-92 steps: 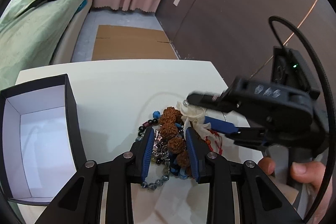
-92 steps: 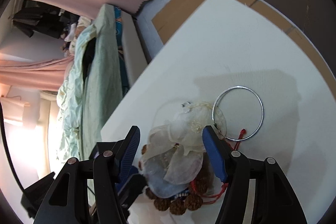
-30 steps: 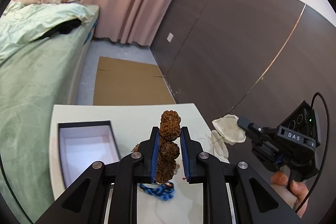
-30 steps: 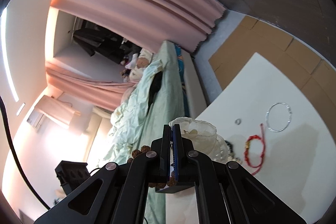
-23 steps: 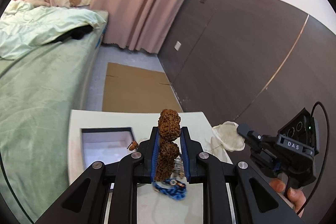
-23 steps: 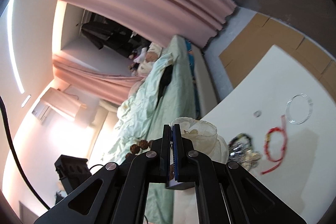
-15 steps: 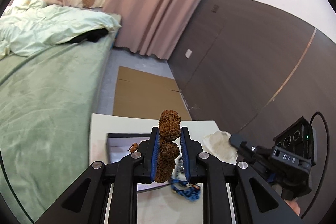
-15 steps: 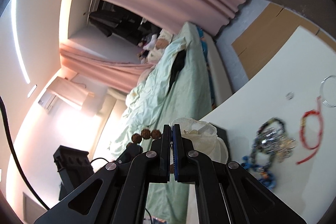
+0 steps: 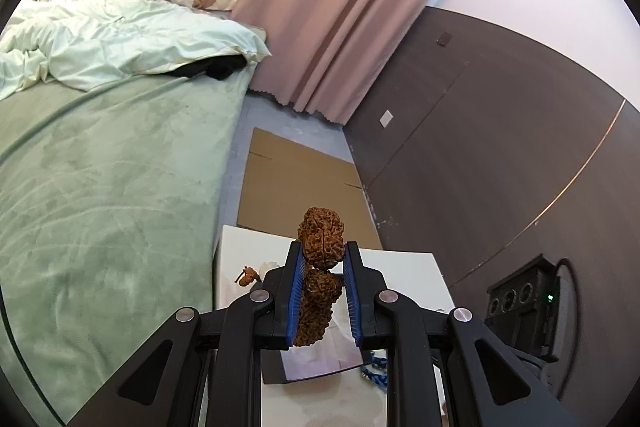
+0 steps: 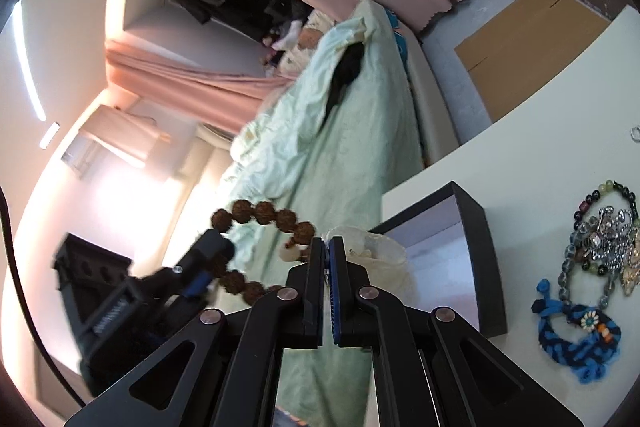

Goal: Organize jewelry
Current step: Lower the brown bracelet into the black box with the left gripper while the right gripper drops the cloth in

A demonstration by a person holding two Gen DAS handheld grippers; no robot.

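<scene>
— Tongs: how are they seen?
— The left tongs (image 9: 320,267) are clamped on the brown bead bracelet (image 9: 320,243), held above the black box (image 10: 476,239) on the worktop (image 10: 520,163). The right tongs (image 10: 329,247) are pinched on the sheer pouch (image 10: 380,251) over that box.

- Left wrist cam: sits behind the left gripper (image 9: 320,261), raised over the near table (image 9: 400,267) edge, tilted down, facing far toward the bed (image 9: 100,167), curtain (image 9: 328,7) and dark wall.
- Right wrist cam: behind the right gripper (image 10: 328,247), rolled hard so the room reads sideways; close over the box (image 10: 476,227), facing the bed.
- Shared: box, table, bed, curtain, floor cardboard (image 9: 296,179), blue bracelet (image 10: 576,339); bead strand (image 9: 320,239) shows in both, very near in left.
</scene>
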